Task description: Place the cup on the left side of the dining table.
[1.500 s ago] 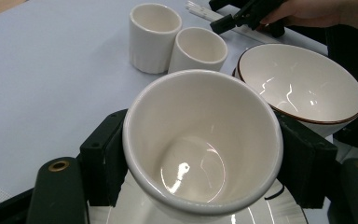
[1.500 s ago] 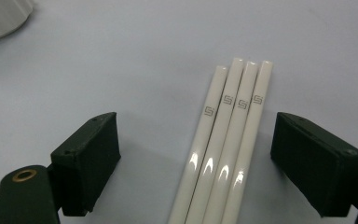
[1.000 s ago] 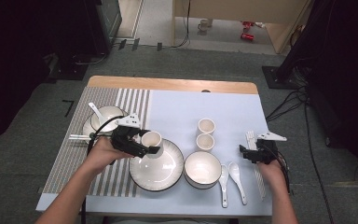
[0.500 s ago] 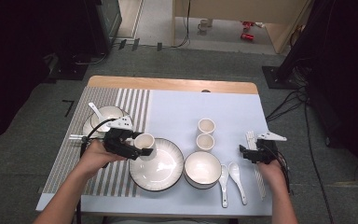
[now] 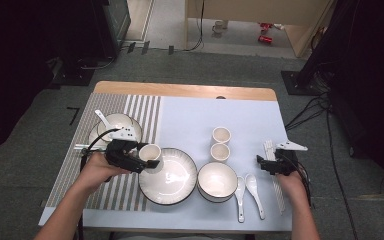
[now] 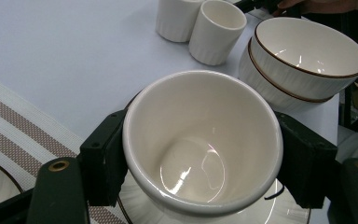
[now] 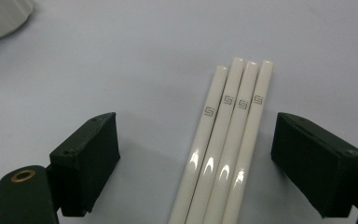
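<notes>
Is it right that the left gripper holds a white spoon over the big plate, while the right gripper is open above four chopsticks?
Not quite. The left gripper holds a white cup, not a spoon, as the left gripper view shows. The rest stands: it is over the big plate, and the right gripper is open above four chopsticks.

A cream cup [image 6: 203,144] sat between black jaws. The plate [image 5: 172,182] and bowl [image 6: 307,58] at upper right were cream with dark brown rims. The chopsticks [image 7: 226,144] were glossy ivory. The placemat [image 5: 105,150] at left had brown-and-white stripes on a pale blue desk [image 5: 190,120].
</notes>
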A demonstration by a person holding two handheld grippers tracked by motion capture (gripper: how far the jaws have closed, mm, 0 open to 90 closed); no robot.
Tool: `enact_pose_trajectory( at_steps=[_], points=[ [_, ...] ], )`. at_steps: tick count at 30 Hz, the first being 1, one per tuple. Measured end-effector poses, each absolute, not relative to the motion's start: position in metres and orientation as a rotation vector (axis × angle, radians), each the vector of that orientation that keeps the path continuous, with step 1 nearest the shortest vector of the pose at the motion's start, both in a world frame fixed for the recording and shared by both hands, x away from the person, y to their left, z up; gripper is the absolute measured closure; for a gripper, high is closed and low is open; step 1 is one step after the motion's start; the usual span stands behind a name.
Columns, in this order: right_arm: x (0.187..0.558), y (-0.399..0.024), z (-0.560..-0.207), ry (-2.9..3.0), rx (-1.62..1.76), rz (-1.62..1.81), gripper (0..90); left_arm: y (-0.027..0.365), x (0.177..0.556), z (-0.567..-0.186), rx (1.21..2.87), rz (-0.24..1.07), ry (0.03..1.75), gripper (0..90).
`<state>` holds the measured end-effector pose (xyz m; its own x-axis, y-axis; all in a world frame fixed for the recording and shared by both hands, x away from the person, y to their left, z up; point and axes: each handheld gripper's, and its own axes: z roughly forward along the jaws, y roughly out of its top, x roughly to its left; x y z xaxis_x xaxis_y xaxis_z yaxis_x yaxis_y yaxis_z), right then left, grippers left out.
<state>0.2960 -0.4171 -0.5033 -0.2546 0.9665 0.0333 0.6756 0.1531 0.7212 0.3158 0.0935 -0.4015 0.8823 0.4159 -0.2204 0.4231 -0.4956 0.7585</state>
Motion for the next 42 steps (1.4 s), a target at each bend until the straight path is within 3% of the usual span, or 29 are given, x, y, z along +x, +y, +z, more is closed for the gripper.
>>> enact_pose_trajectory(
  at_steps=[42],
  points=[
    [0.296, -0.417, -0.503, 1.996, 1.56, 0.881, 14.6, 0.157, 0.304, -0.411, 2.13, 0.026, 0.737, 27.8]
  ],
)
